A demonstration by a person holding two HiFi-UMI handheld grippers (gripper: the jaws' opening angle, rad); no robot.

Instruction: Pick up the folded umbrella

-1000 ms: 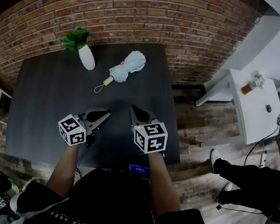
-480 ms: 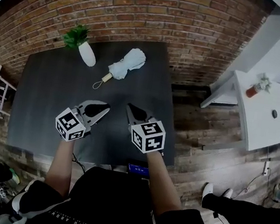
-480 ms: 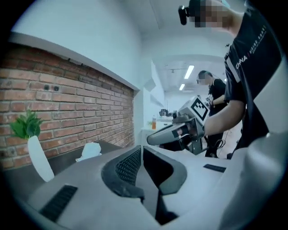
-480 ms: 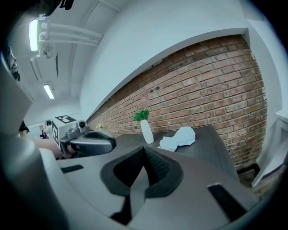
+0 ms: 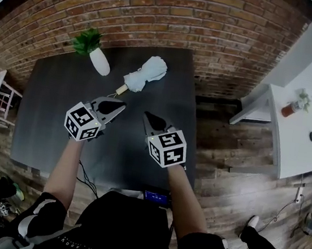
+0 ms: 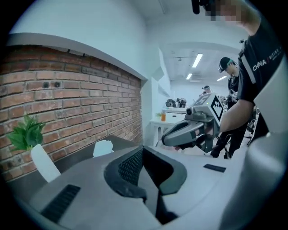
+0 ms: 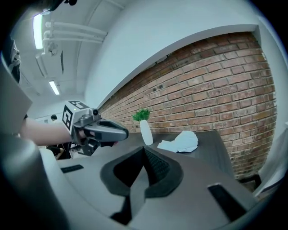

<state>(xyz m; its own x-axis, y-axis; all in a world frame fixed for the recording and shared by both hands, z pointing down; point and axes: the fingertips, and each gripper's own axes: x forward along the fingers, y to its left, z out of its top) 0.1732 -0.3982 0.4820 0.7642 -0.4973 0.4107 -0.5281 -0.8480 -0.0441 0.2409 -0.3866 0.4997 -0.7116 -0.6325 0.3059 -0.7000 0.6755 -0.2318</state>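
Both grippers moved fwd toward folded whitish fabric umbrella [image 5: 145, 74], lying just right of white ceramic vase [image 5: 100, 62] w/ plant. Jaws of left gripper [image 5: 121, 106] & right gripper [image 5: 147, 116] closed, empty. Best: open one early, clamp across mid-canopy.

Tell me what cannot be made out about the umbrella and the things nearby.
Umbrella, left gripper view: only a white corner shows; the gripper's own body hides the rest.
Vase, same view: its bottom is behind that body.
Umbrella handle, head view: its strap is too thin to trace beside the left gripper.
Orange thing on the white table, head view: too small to name.
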